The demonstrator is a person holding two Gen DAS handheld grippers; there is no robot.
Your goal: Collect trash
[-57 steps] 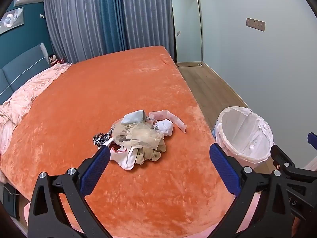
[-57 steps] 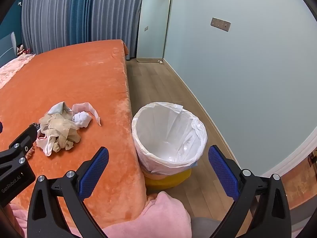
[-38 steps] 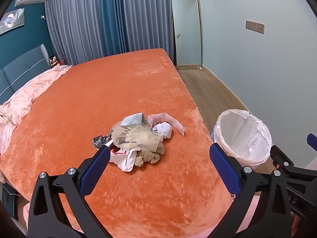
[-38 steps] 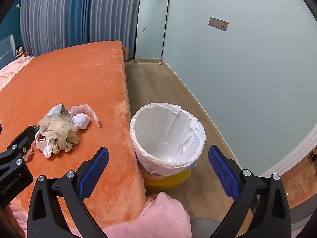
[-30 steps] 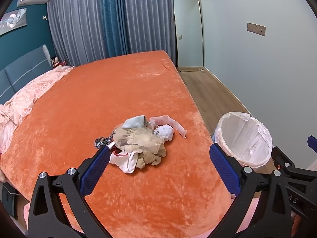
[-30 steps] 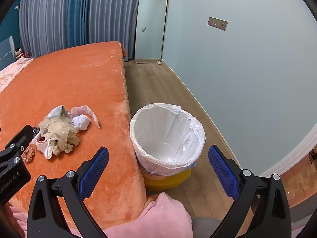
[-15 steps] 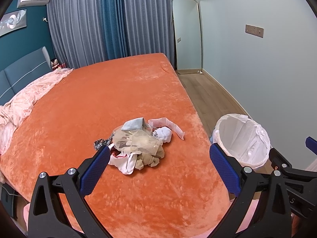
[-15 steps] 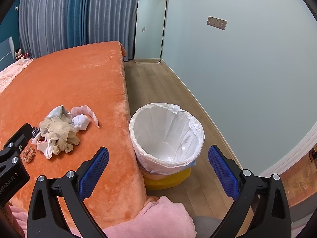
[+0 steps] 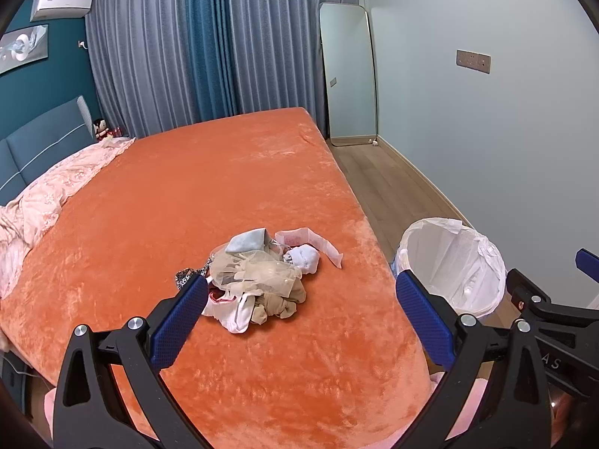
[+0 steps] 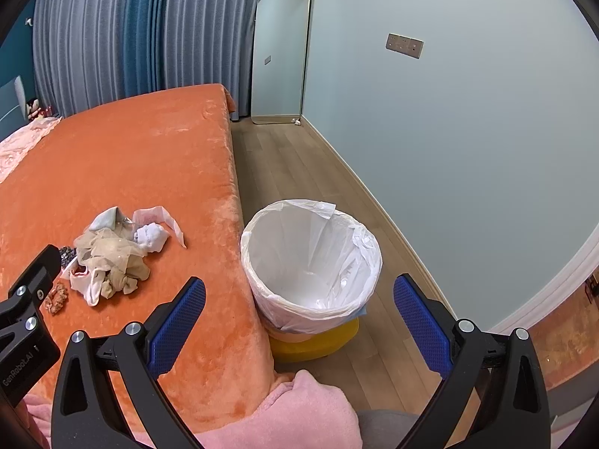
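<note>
A pile of trash (image 9: 262, 277), crumpled beige mesh, white and pink scraps and a leopard-print piece, lies on the orange bed (image 9: 187, 194) near its right edge; it also shows in the right wrist view (image 10: 112, 254). A bin with a white liner (image 9: 453, 262) stands on the floor beside the bed, empty inside in the right wrist view (image 10: 310, 258). My left gripper (image 9: 299, 321) is open and empty, above the bed just short of the pile. My right gripper (image 10: 299, 318) is open and empty, held above the bin's near rim.
A pink blanket (image 10: 299, 411) hangs at the bed's near edge. A pink quilt (image 9: 48, 202) lies at the bed's left. A small orange scrunchie (image 10: 56, 299) lies left of the pile. A mirror (image 9: 348, 75) leans on the far wall. Wood floor (image 10: 299, 161) runs right of the bed.
Both grippers have drifted slightly back and up; the pile and bin sit a little farther away in view. Both stay open and empty.
</note>
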